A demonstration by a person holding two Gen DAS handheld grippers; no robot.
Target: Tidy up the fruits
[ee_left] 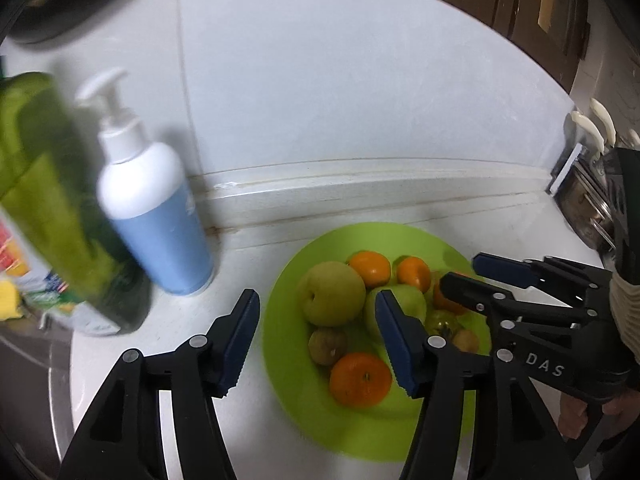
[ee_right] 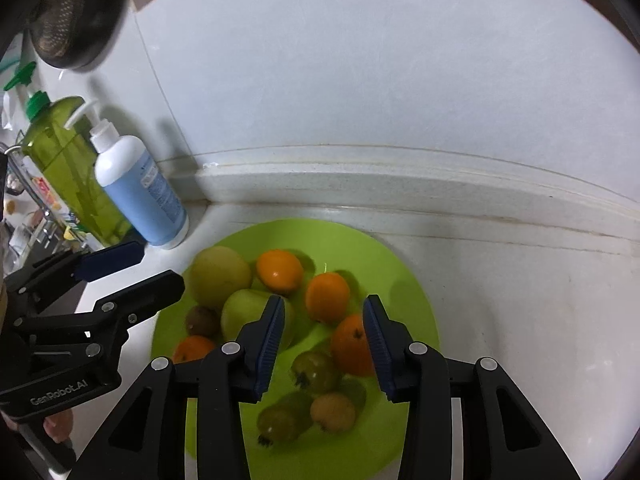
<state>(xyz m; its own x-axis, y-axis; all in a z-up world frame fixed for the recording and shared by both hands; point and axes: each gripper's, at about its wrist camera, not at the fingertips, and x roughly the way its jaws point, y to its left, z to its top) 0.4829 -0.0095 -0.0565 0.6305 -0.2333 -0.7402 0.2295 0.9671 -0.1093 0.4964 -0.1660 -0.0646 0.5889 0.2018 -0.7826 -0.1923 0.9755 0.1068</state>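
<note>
- While hovering over the green plate [ee_right: 400, 264], right jaws [ee_right: 323, 302] parted to a middling gap, nothing between the pads, nothing held.
- Left jaws [ee_left: 316, 300] spread wider, likewise empty, hanging above the plate's left rim.
- All fruit piled on the plate, on the white tabletop [ee_right: 520, 300] close to the wall; none seen off it.
- Straight ahead of and below the right jaws: a small green fruit [ee_right: 314, 372], roughly centred in the gap; an orange [ee_right: 350, 344] just beside the right-hand pad, an apple [ee_right: 244, 312] partly behind the left-hand one.
- Nearer the wrist: a second green fruit [ee_right: 280, 420], blurred, seemingly longish with its axis running from lower left to upper right, and a small tan fruit [ee_right: 333, 412] touching or almost touching it.
- Ahead of the left jaws: a pear [ee_left: 331, 294] with a kiwi [ee_left: 327, 346] and another orange [ee_left: 360, 378] closer in; round, so no axis to line up with.
- Judged nearer to the small green fruits: the right hand; nearer to pear and kiwi: the left.
- Readable writing: "GenRobot.AI" on the left tool's body in the right view, "DAS" on the right tool's body in the left view.
- Print on the pump bottle [ee_right: 140, 196] and the label on the green bottle [ee_right: 68, 160] too small or blurred to read.
</note>
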